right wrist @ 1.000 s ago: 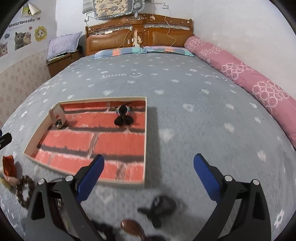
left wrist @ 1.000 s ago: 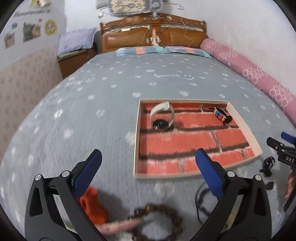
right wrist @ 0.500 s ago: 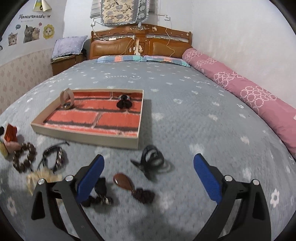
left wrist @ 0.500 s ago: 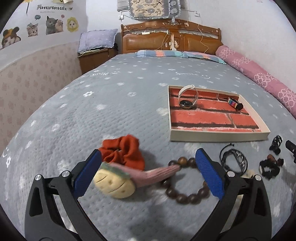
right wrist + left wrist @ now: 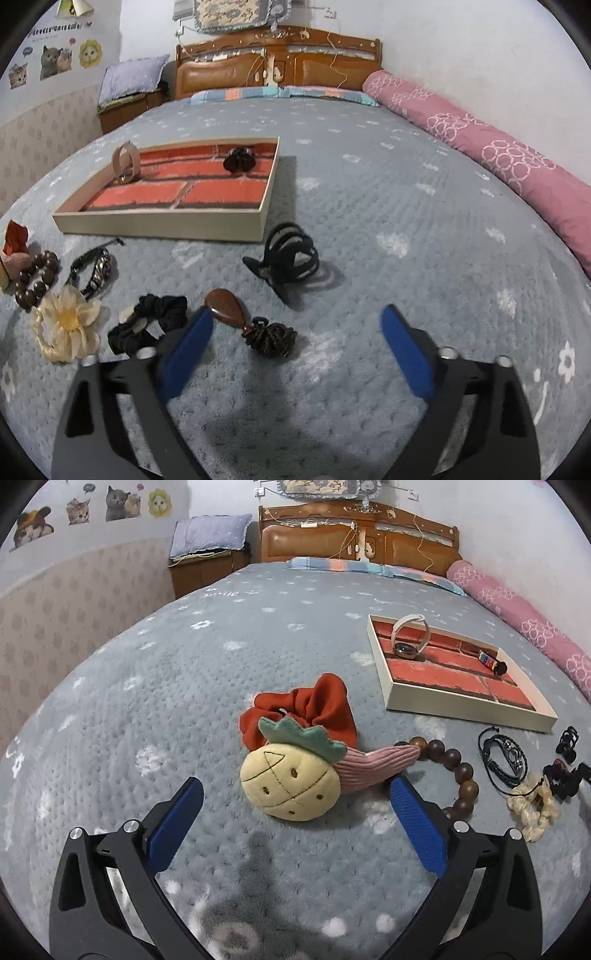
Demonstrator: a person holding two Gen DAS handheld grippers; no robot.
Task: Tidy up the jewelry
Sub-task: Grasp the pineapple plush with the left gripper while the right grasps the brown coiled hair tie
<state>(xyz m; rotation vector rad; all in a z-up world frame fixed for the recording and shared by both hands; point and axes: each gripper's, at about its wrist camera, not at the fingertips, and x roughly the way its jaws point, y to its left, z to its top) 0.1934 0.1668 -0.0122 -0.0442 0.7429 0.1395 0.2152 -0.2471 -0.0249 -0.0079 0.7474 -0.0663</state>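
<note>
Two grippers hang over a grey bed with jewelry and hair things on it.

In the left wrist view the left gripper (image 5: pixel 295 812) points down with its jaws wide open and nothing in them; the pineapple plush (image 5: pixel 291 786) lies just in front, touching the red scrunchie (image 5: pixel 314 705). Bare blanket (image 5: pixel 129 709) fills the left of the frame. The tray (image 5: pixel 465 705) sits at the upper right, with a watch (image 5: pixel 410 638) inside. In the right wrist view the right gripper (image 5: pixel 295 339) points down, its jaws closing with nothing pressed between them. The brown teardrop clip (image 5: pixel 225 306) lies by its left finger. The black claw clip (image 5: pixel 291 254) lies near the tray's front edge. The right of the frame is open blanket.
</note>
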